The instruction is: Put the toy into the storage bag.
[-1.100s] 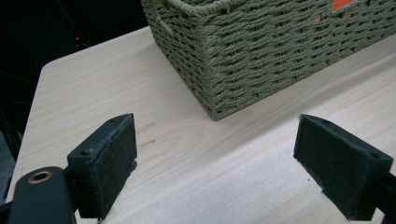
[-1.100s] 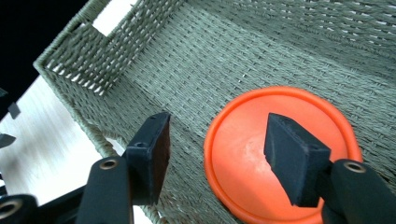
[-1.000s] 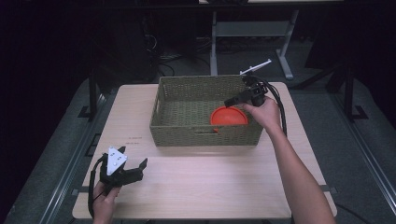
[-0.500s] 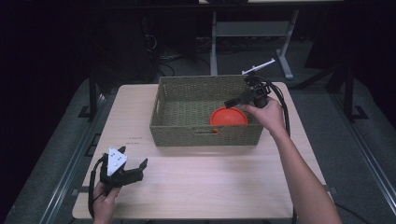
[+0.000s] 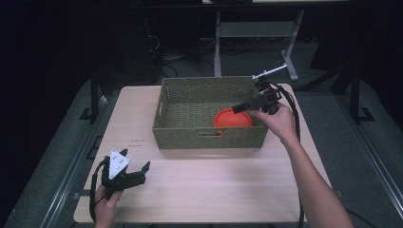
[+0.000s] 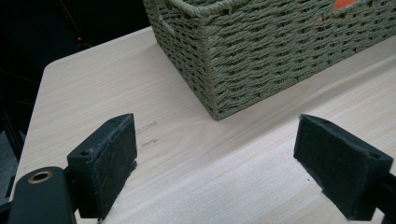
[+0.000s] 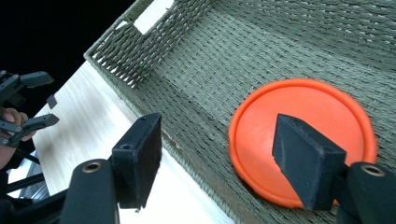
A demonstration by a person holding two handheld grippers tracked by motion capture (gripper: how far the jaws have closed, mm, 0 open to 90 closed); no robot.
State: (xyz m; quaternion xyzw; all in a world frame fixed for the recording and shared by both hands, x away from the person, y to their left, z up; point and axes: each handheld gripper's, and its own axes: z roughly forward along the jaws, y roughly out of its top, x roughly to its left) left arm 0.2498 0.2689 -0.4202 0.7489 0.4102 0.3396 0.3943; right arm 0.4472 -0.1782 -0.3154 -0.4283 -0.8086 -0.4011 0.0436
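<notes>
Orange disc (image 5: 232, 118) lies in wicker basket (image 5: 180, 137), near-right corner. Right gripper (image 5: 243, 107) above it, jaws just opened, empty. Left gripper (image 5: 138, 172) open, idle; placement looks done.

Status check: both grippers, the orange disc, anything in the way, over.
Right gripper open, jaws just been opening, nothing between them, above basket's near wall. Orange disc flat inside basket. Left gripper open, over bare table. Nothing blocking.

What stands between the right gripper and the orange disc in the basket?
Nothing visible. The right gripper hangs just above the orange disc, jaws open and empty, one over the disc and the other over the basket near wall. The disc lies flat on the basket floor.
</notes>
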